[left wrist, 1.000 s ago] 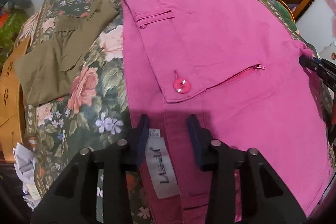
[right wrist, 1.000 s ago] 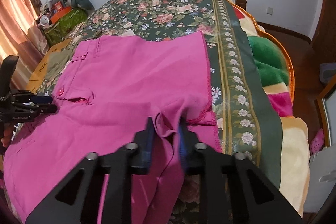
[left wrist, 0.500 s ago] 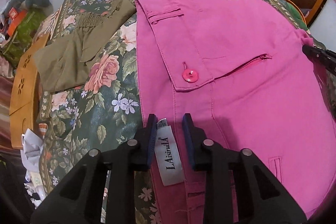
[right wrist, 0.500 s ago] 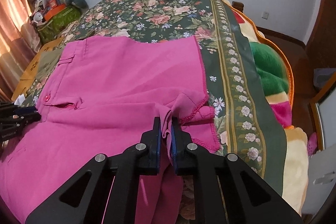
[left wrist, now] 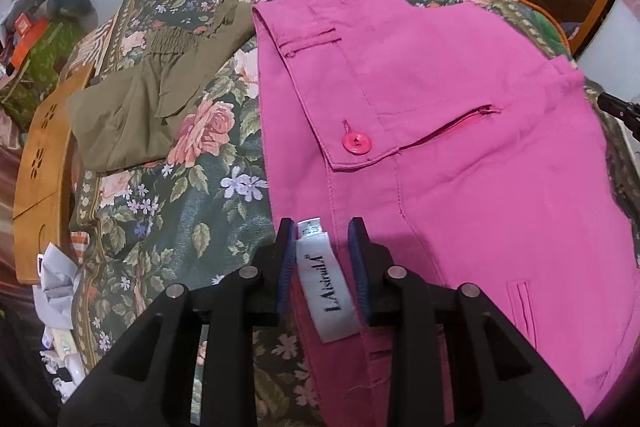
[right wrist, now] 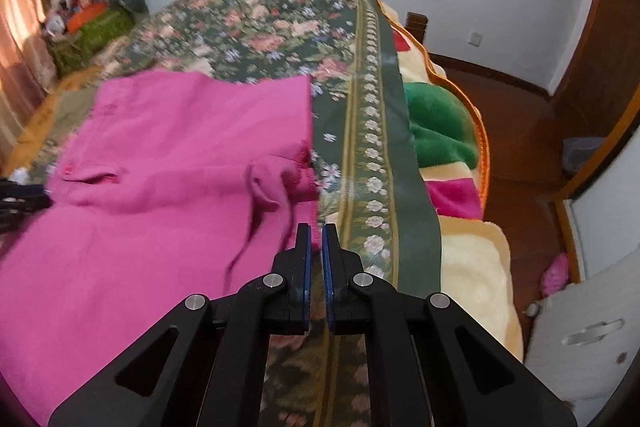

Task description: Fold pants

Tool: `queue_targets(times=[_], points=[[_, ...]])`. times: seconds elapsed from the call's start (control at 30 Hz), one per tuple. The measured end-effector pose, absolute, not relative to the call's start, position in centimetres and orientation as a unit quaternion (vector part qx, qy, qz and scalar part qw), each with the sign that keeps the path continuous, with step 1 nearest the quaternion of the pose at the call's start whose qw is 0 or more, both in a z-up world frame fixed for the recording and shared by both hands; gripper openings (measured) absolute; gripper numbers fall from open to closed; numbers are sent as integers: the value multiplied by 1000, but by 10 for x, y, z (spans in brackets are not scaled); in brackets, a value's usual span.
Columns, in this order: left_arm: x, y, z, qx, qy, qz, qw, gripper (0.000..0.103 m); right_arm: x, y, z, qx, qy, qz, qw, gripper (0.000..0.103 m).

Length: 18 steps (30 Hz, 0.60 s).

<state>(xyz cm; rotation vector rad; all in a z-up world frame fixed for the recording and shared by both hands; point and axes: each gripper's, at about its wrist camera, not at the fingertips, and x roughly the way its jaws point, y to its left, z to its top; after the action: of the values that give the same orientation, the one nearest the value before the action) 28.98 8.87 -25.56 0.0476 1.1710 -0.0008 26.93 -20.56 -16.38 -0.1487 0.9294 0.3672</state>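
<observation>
Left wrist view shows one pair of pink pants [left wrist: 460, 131] spread flat on the flowered bedspread [left wrist: 192, 187], waistband toward the left gripper [left wrist: 322, 227]. On the pants I count one pink button [left wrist: 357, 143], one zip pocket [left wrist: 452, 125] just beside the button, and one white label [left wrist: 328, 291]. The left gripper's two fingers stand a little apart with the label and waistband between them; whether the pads press the cloth I cannot tell. One olive garment [left wrist: 152, 95] lies on the bedspread beside the pants, not touching them.

Right wrist view is blurred. The right gripper [right wrist: 316, 239] has its two fingers nearly pressed together, having just been closing, at the edge of the pants where one bunched fold of pink cloth [right wrist: 268, 187] rises just beyond the tips. Whether any cloth is caught in the narrow slit I cannot tell. One green and cream blanket [right wrist: 436, 131] lies on the far side of the bedspread from the pants.
</observation>
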Motion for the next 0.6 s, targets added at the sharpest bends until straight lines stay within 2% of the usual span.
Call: queue_targets(times=[0.1, 0.17, 0.23, 0.33, 0.6], points=[[293, 102, -248, 8, 552, 14, 834, 30, 267, -206, -154, -53, 435, 188, 879, 5], [299, 111, -239, -7, 545, 17, 838, 31, 272, -205, -148, -36, 430, 193, 881, 9], [308, 116, -230, -12, 535, 23, 844, 30, 280, -202, -144, -13, 427, 196, 883, 27], [324, 118, -219, -20, 526, 9, 850, 31, 288, -197, -143, 3, 413, 187, 891, 45], [372, 110, -241, -75, 570, -49, 816, 34, 313, -188, -163, -4, 435, 182, 882, 48]])
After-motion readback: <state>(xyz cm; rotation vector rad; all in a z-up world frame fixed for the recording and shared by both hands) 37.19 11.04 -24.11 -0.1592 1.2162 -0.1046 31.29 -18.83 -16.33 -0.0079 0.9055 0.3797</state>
